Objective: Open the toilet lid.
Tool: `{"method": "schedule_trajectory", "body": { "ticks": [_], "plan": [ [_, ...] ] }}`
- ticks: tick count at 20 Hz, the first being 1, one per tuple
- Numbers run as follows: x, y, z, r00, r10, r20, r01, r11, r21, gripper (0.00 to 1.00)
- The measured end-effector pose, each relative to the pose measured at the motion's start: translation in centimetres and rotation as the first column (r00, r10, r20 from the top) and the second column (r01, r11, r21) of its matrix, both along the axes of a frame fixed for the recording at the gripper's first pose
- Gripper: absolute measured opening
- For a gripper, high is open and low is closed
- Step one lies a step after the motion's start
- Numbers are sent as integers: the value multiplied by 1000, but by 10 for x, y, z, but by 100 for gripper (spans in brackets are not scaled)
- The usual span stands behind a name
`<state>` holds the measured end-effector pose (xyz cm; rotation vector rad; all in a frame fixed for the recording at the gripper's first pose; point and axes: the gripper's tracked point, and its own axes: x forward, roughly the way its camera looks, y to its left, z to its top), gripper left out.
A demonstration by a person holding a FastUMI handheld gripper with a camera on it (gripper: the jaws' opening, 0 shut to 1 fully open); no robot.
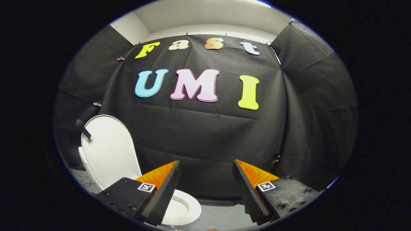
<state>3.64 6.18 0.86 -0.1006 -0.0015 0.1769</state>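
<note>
A white toilet stands low, to the left of my fingers. Its lid (109, 150) is raised upright, leaning back toward the booth wall. A small dark handle (83, 128) sticks out near the lid's top edge. The white seat ring (189, 208) lies flat below, partly hidden behind my left finger (162, 192). My gripper (205, 170) is open, its fingers spread wide with nothing between them. It is held above and to the right of the toilet, apart from the lid.
Black cloth walls close the booth on three sides just beyond the fingers. A pale floor (221, 215) shows between the fingers, to the right of the seat. A thin cable lies on the floor left of the toilet (84, 183).
</note>
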Motion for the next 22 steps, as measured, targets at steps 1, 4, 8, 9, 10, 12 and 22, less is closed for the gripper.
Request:
{"method": "schedule_trajectory", "body": {
  "ticks": [1, 4, 8, 9, 10, 12, 22],
  "plan": [
    [0, 2, 0, 1000, 2, 0, -2, 1000, 2, 99],
    [3, 0, -3, 1000, -3, -1, 3, 1000, -11, 99],
    [1, 1, -7, 1000, 0, -16, 0, 1000, -11, 99],
    [0, 2, -7, 1000, 3, -16, -3, 1000, -14, 99],
    [0, 2, -6, 1000, 4, -12, -4, 1000, -19, 99],
    [-2, 5, -3, 1000, 11, -2, -11, 1000, -28, 99],
    [0, -2, -7, 1000, -4, -16, 4, 1000, -19, 99]
  ]
}}
